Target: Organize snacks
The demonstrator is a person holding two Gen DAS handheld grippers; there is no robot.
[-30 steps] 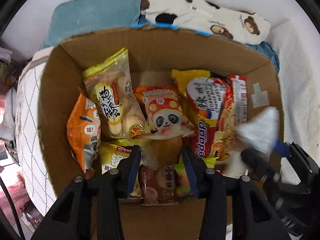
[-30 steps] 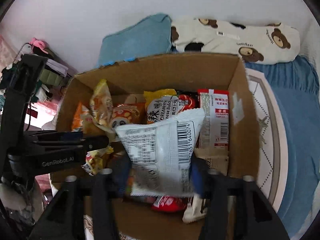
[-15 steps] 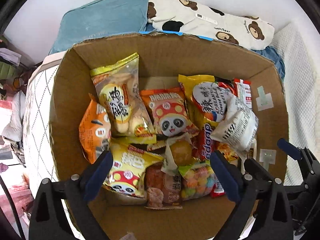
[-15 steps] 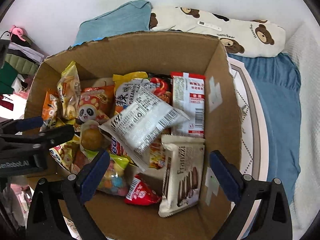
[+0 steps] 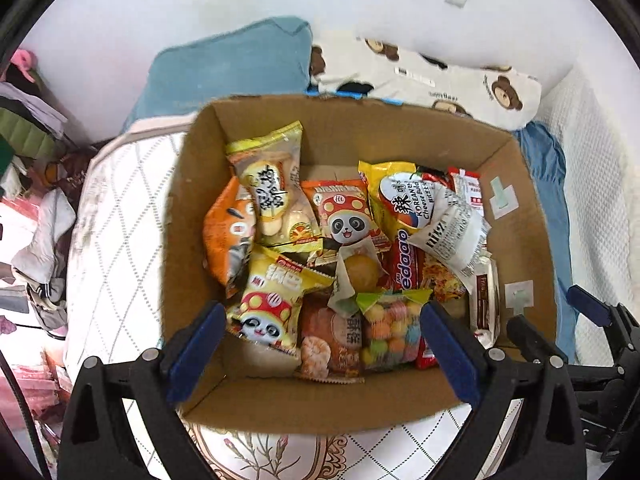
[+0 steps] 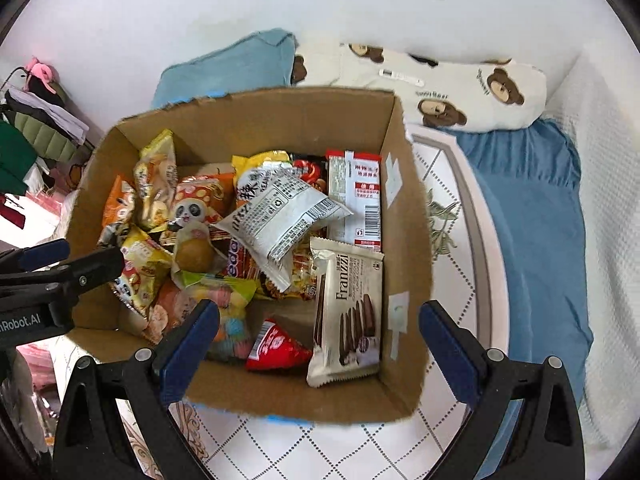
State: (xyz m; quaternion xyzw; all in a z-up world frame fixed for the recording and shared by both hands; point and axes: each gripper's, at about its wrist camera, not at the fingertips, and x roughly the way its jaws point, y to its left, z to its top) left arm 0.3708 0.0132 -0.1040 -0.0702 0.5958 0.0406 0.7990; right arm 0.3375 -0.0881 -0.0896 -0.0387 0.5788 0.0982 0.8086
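both grippers' jaws gape empty above the cardboard box [image 6: 404, 208] of snacks

Both grippers point steeply downward, side by side. The left gripper [image 5: 322, 344] has its jaws spread wide with nothing gripped. The right gripper [image 6: 320, 344] is likewise spread wide and empty-jawed.
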